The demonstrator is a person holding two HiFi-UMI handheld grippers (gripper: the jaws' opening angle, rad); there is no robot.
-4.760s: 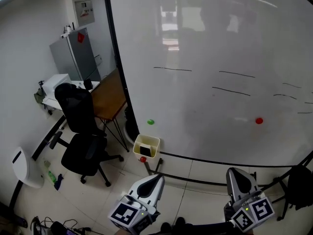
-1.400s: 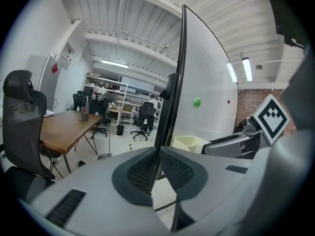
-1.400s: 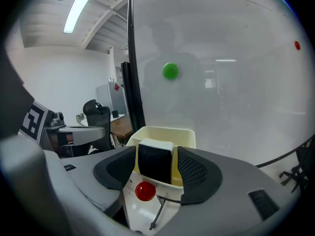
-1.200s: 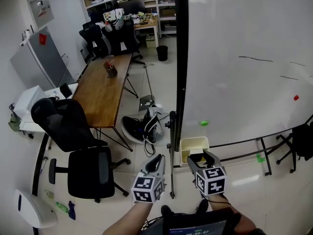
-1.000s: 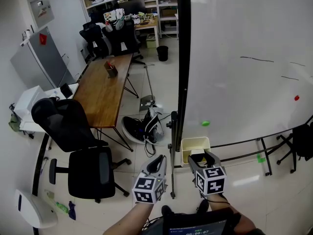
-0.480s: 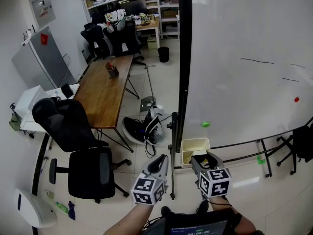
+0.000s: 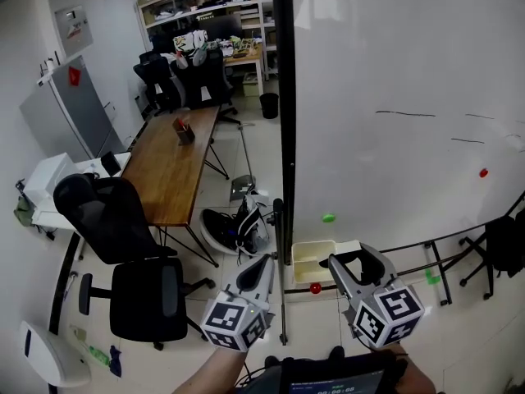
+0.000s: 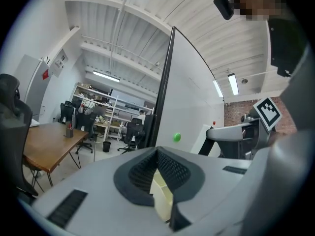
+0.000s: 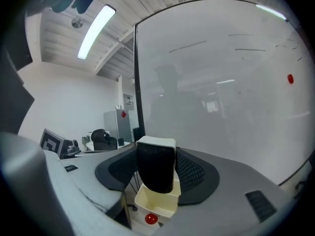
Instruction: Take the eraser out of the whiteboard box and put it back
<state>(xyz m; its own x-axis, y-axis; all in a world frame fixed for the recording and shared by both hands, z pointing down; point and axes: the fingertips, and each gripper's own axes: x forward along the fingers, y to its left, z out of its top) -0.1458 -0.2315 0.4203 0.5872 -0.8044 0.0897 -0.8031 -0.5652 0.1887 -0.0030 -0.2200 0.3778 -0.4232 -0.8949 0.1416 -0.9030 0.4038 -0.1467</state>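
- Right tool point(image 7: 351, 255) grips the eraser point(image 9: 156, 168) just above the box point(image 7: 303, 273), clear of it.
- Eraser: black felt face, white back.
- Left tool point(image 7: 262, 261), beside the box, is clenched and empty.

Eraser point(image 9: 156, 168) — earlier in the box point(image 9: 156, 204) — now above it, in just-closed jaws of right gripper point(image 7: 358, 258).

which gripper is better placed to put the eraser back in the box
Right. The right gripper holds the eraser, close to the box; the left gripper is shut and empty.
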